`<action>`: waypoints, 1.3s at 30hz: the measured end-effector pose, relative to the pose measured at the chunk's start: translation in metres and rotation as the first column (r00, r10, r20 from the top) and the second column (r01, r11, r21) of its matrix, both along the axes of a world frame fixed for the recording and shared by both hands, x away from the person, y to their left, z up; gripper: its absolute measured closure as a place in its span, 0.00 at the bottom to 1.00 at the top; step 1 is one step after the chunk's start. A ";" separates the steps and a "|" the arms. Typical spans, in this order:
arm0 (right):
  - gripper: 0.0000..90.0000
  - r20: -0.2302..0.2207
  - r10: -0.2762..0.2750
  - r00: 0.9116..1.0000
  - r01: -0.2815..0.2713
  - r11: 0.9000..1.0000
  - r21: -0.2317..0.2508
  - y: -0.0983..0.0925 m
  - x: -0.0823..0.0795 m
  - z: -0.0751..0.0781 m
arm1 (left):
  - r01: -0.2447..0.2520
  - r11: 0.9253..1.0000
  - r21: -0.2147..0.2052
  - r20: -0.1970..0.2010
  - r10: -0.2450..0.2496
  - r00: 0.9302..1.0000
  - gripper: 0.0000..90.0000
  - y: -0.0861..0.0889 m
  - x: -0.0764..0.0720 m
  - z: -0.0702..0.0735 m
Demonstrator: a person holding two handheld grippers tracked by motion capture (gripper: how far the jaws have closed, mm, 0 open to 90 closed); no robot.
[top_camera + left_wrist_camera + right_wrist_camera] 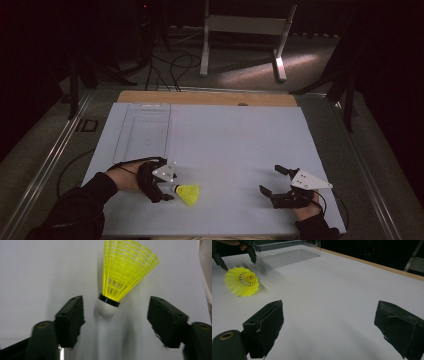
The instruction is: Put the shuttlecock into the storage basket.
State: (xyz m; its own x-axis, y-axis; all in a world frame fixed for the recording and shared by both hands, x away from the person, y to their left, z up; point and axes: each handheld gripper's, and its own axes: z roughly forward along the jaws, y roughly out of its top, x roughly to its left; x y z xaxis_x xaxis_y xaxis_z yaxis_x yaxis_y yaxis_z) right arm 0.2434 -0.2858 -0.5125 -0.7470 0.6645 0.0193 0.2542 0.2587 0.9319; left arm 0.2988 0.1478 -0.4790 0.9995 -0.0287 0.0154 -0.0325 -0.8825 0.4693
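One yellow shuttlecock [189, 194] lies on the table [230, 145], its white cork between the left gripper [168, 187]'s parted, untouching jaws. At eleven o'clock a clear tray [145, 132] sits empty. At three o'clock, well apart, the right gripper [272, 181] gapes open.

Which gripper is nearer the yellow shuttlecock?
Left. The left gripper has its open jaws either side of the shuttlecock cork; the right gripper sits far across the table.

Dark lab: cables [170, 67], metal stand [245, 35].
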 end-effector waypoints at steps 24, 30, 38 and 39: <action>0.10 -0.005 0.004 1.000 -0.004 1.000 0.001 0.000 0.000 0.000 | 0.098 0.975 0.199 0.023 -0.104 0.994 0.62 -0.025 0.008 -0.011; 0.10 -0.008 0.005 1.000 -0.005 1.000 0.002 0.000 0.000 0.000 | 0.104 0.968 0.226 0.015 -0.111 0.994 0.69 -0.030 0.008 -0.014; 0.10 -0.008 0.003 1.000 -0.003 1.000 0.002 0.000 0.000 0.000 | 0.094 0.972 0.216 -0.002 -0.096 0.995 0.71 -0.031 0.008 -0.012; 0.10 -0.008 0.003 1.000 -0.003 1.000 0.002 0.000 0.000 0.000 | 0.079 0.973 0.217 -0.008 -0.079 0.997 0.71 -0.031 0.008 -0.010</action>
State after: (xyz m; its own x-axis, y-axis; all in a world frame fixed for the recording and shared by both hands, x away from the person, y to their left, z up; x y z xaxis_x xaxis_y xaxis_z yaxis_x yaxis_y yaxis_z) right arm 0.2435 -0.2857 -0.5127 -0.7485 0.6626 0.0266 0.2607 0.2571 0.9305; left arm 0.3070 0.1167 -0.4893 0.9939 -0.1102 0.0006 -0.1064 -0.9578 0.2671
